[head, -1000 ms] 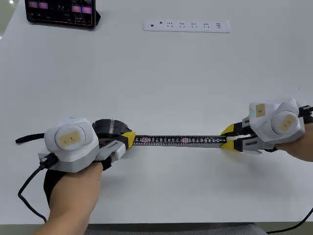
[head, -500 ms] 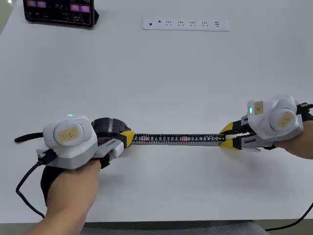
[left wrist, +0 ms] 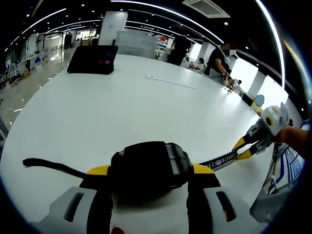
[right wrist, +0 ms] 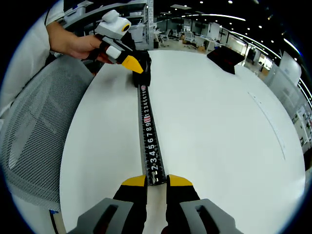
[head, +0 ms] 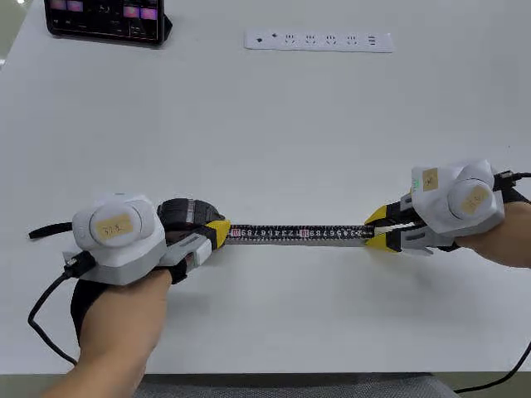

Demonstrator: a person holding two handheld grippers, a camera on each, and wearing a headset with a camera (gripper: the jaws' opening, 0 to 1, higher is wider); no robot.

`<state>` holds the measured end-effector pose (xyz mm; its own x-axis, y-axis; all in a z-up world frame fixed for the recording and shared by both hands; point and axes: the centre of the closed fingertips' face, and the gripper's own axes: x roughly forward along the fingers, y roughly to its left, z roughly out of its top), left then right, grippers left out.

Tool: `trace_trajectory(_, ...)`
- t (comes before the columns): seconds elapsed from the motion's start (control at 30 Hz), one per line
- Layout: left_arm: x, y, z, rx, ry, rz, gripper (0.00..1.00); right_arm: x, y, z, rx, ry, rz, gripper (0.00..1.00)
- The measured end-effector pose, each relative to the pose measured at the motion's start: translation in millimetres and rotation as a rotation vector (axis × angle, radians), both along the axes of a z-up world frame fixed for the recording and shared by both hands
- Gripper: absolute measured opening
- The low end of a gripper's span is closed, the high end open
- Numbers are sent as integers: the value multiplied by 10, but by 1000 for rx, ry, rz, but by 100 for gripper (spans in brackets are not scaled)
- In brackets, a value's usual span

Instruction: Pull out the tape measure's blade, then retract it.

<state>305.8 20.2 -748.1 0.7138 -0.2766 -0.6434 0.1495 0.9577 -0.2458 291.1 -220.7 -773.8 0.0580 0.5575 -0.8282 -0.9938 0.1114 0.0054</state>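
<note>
Clamping the tape measure's case (head: 184, 215) on the workbench (head: 274, 124), the left gripper (head: 217, 235) is anchoring it while the right gripper (head: 375, 228) is pinching the blade (head: 299, 234) by its tip, holding the drawn-out strip taut and straight between them.
</note>
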Motion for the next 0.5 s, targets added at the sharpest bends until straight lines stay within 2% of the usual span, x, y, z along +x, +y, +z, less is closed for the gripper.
trace_trajectory(0.5,4,5,-4,-16,-4,1,57,-2,208,15,31,13,7,11)
